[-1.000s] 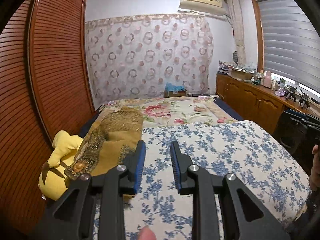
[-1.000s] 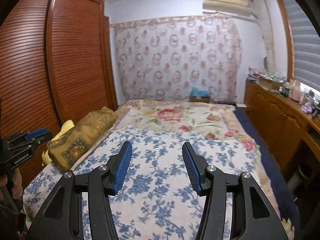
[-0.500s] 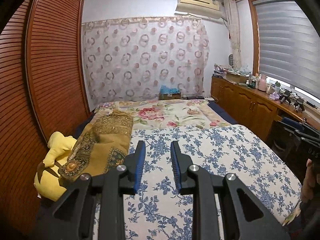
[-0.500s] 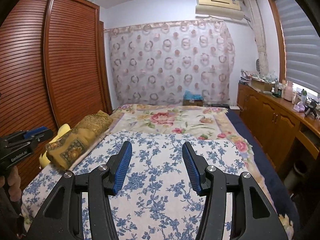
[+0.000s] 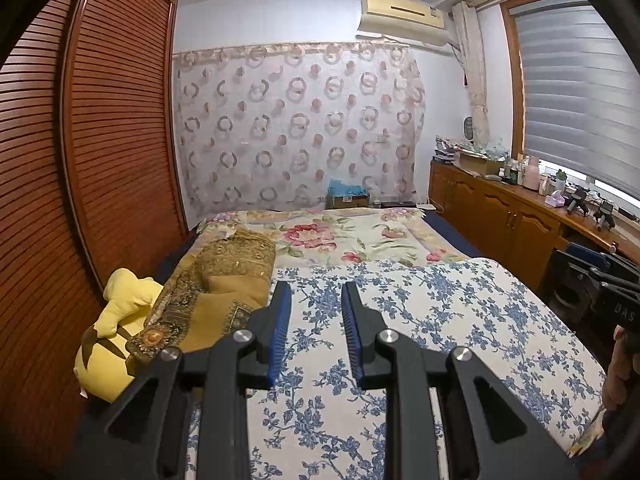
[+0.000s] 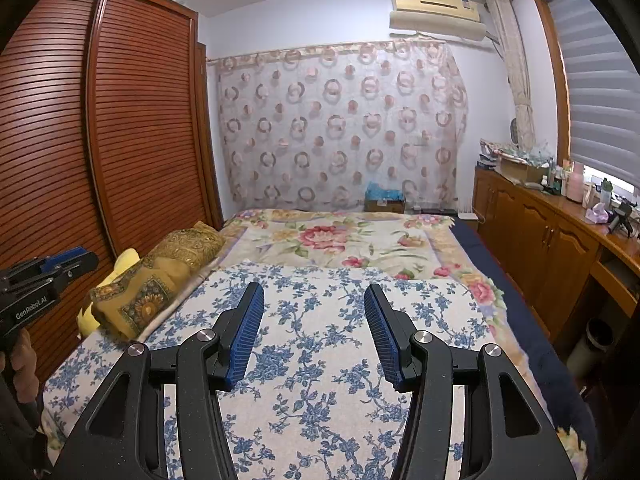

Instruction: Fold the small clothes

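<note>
My left gripper (image 5: 315,294) hovers over a bed covered by a blue-flowered sheet (image 5: 448,312). Its jaws stand a narrow gap apart, open, with nothing between them. My right gripper (image 6: 314,294) hangs over the same sheet (image 6: 320,380), open wider and also holding nothing. Each gripper shows at the edge of the other's view: the left gripper (image 6: 48,272) in a hand at far left, the right gripper (image 5: 600,280) at far right. No small garment shows in either view.
A gold patterned cloth bundle (image 5: 224,280) and a yellow plush toy (image 5: 116,320) lie along the bed's left side. A slatted wooden wardrobe (image 5: 100,140) stands on the left. A low wooden cabinet (image 5: 500,216) with clutter lines the right wall. A rose-print blanket (image 5: 340,236) covers the far half.
Both grippers stay about where they were, with their jaws unchanged. A fingertip at the bottom edge of the left wrist view is gone.
</note>
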`<state>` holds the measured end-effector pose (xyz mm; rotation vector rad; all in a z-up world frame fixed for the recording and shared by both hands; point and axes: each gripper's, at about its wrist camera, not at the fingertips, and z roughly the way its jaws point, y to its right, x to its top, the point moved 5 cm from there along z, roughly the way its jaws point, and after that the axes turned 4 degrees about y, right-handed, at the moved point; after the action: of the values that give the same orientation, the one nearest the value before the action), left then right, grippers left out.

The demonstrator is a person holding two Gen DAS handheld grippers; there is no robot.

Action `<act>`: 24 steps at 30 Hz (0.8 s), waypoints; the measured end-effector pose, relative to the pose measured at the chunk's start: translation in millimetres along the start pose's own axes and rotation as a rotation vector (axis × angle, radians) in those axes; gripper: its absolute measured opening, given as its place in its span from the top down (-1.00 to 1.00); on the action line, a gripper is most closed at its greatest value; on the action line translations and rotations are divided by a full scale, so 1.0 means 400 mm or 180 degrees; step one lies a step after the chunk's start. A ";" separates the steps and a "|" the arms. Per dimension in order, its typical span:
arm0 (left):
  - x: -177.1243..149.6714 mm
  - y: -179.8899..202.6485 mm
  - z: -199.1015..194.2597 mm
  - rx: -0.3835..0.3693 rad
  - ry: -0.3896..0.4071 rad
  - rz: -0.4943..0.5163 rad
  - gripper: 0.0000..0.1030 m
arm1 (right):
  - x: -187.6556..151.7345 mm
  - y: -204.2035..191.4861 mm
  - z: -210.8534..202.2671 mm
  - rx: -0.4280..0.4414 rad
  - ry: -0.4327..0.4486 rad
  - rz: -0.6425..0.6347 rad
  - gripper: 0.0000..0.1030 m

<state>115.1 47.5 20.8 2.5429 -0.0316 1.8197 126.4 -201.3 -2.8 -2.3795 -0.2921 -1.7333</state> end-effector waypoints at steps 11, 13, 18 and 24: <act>0.000 0.000 -0.002 0.0008 0.0014 -0.0011 0.54 | -0.002 -0.001 0.001 -0.0002 0.0000 -0.0001 -0.04; 0.000 0.000 -0.001 0.0006 0.0014 -0.0009 0.54 | -0.002 -0.002 0.002 -0.0001 -0.0002 -0.0002 -0.04; 0.002 -0.003 -0.004 0.0018 0.0021 -0.0011 0.54 | -0.003 -0.002 0.002 -0.0001 0.0001 -0.0001 -0.04; 0.002 -0.003 -0.005 0.0014 0.0022 -0.0010 0.54 | -0.005 -0.001 0.001 0.0001 0.0003 -0.0001 -0.04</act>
<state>113.6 48.7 22.0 2.5381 -0.0236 1.8295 126.3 -200.9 -4.9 -2.3787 -0.2927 -1.7344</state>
